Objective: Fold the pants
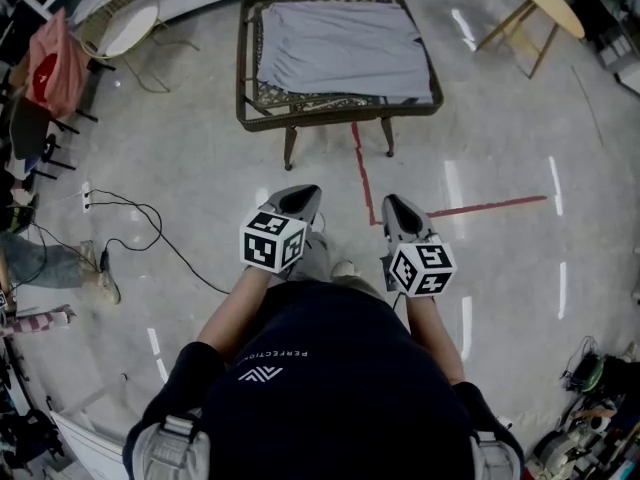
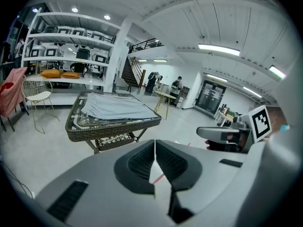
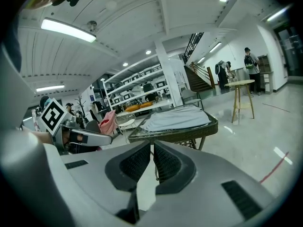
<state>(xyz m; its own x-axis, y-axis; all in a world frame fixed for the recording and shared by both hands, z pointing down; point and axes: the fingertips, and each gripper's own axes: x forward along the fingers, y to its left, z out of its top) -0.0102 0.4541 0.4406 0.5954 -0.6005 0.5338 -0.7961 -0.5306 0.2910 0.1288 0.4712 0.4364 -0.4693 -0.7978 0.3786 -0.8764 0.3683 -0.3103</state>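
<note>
- the pants [image 1: 345, 48] lie flat and spread on top of the low wicker table [image 1: 330, 114], covering most of it. the cloth's edges run close to the rim. i cannot tell from here how many layers are stacked.
- the table stands well apart from me, across open floor with a red tape line [image 1: 365, 178] between us.
- left gripper [image 1: 300, 196]: jaws pressed together, nothing between them. it is held near my body and aimed toward the table.
- right gripper [image 1: 395, 206]: jaws likewise closed on nothing, just beside the left one.
- risk: arriving at the cloth with closed jaws would push and bunch the fabric instead of pinching it. i judge both must open before contact.
- risk: a shallow pinch could take only the top layer, so the fold would come out skewed.
- risk: dragging a hem across the top could catch it on the woven rim or slide the whole garment off the far side.
- risk: the loose cable [image 1: 150, 228] on the floor to my left is a trip hazard if my approach drifts that way.
</note>
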